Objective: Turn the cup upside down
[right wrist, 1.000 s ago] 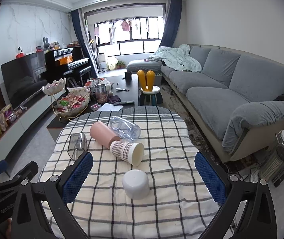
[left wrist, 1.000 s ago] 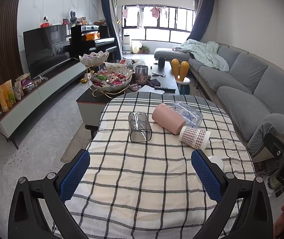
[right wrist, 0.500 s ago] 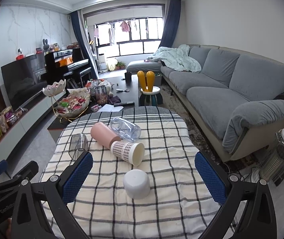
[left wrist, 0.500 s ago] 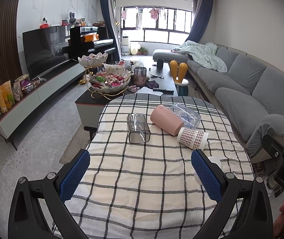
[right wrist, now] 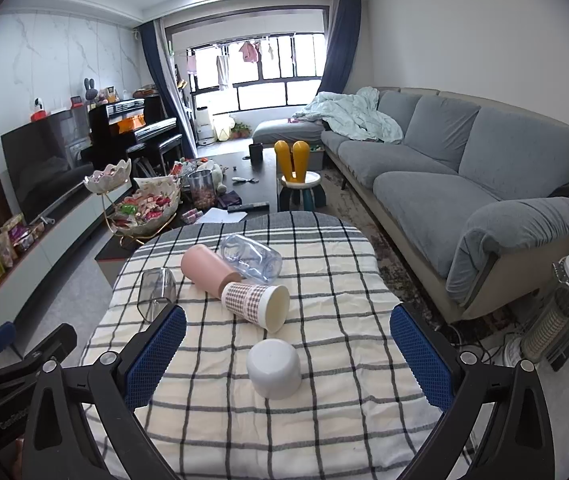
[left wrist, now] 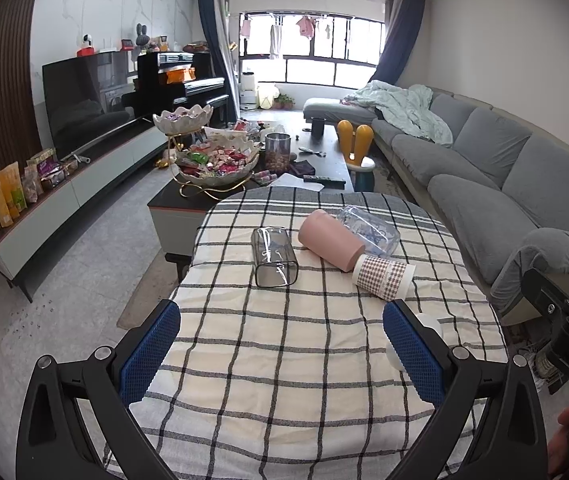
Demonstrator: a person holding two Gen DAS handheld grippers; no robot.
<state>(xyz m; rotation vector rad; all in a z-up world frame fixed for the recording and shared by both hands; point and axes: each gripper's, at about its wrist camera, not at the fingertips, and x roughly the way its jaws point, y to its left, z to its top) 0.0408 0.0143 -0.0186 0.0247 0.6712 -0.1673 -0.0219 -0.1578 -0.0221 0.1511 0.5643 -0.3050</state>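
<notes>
Left gripper (left wrist: 280, 344) wide, empty | right gripper (right wrist: 288, 350) wide, empty | white cup (right wrist: 274, 368) already inverted on table (right wrist: 324, 432) | checked cup (right wrist: 256, 306) is best gripped mid-body

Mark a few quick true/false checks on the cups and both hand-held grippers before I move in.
1. The white cup stands upside down on the checked tablecloth. True.
2. The pink cup stands upright. False: it lies on its side.
3. The right hand-held gripper grips the white cup. False: open, holding nothing.
4. The checked paper cup lies on its side. True.
5. The left hand-held gripper is open. True.
</notes>
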